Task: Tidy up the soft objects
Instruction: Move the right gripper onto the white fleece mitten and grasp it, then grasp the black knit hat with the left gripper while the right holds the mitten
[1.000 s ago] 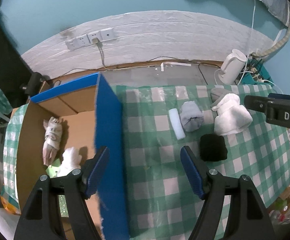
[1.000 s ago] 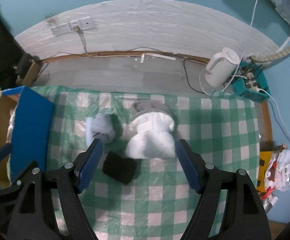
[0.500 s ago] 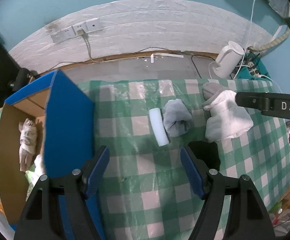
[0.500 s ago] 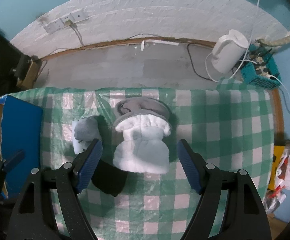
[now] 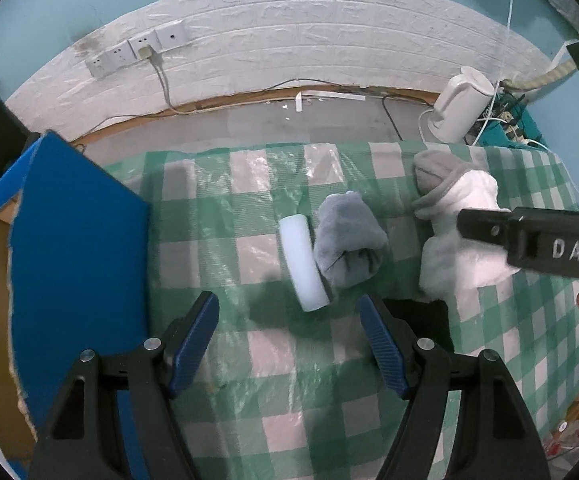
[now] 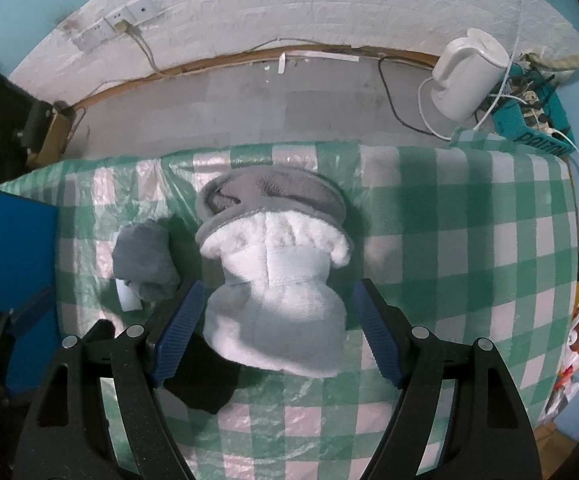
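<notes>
We have both tools spread wide and holding nothing: the right tool (image 6: 275,330) straddles the white fleece bundle (image 6: 279,312) on the checked tabletop (image 6: 469,240), its pads clear of the cloth, while the left tool (image 5: 289,338) hangs just short of the white roll (image 5: 303,266) and the grey rolled cloth (image 5: 347,248) touching it. Our worry is that closing on the fleece could also snag the black cloth (image 6: 201,376) lying under the right tool's left finger, or pinch only loose pile so the bundle sags free. The left view alone shows the blue box flap (image 5: 77,248); only the right view shows the fleece's grey cuff (image 6: 273,194) fully.
</notes>
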Action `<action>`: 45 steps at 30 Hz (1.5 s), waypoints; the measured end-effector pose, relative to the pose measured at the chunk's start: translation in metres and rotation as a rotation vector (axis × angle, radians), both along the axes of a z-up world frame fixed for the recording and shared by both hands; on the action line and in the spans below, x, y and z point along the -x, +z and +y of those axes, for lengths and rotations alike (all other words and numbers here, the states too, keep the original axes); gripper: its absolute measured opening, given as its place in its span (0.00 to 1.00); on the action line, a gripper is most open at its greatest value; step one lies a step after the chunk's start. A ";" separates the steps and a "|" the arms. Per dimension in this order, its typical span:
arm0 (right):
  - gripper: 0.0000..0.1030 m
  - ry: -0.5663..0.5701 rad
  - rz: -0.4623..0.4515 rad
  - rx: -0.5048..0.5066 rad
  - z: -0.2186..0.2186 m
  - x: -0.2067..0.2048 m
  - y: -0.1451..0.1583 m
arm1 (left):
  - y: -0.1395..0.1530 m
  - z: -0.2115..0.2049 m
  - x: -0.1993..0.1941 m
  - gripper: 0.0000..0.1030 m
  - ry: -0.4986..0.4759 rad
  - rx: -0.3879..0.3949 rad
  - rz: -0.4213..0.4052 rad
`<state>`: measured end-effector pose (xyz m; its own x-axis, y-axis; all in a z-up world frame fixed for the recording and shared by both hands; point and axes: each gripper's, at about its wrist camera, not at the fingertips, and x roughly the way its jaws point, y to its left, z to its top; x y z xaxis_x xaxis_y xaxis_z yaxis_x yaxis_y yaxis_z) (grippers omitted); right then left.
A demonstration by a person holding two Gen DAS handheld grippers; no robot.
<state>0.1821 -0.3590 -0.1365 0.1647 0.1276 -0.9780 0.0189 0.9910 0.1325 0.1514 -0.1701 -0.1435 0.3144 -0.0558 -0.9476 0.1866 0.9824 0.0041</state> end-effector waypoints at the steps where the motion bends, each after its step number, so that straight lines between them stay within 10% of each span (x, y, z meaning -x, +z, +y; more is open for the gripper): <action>1: 0.74 0.005 0.007 0.007 0.001 0.000 -0.003 | -0.002 -0.002 -0.001 0.72 -0.008 -0.002 0.001; 11: 0.74 0.031 0.049 0.036 0.011 -0.004 -0.021 | -0.014 -0.003 -0.004 0.72 -0.005 0.001 0.034; 21: 0.46 0.034 0.060 0.061 0.002 0.005 -0.015 | -0.015 -0.018 0.006 0.72 -0.043 0.012 0.044; 45: 0.45 -0.059 0.061 0.069 -0.053 0.048 -0.013 | -0.023 -0.074 0.028 0.78 -0.136 0.015 0.062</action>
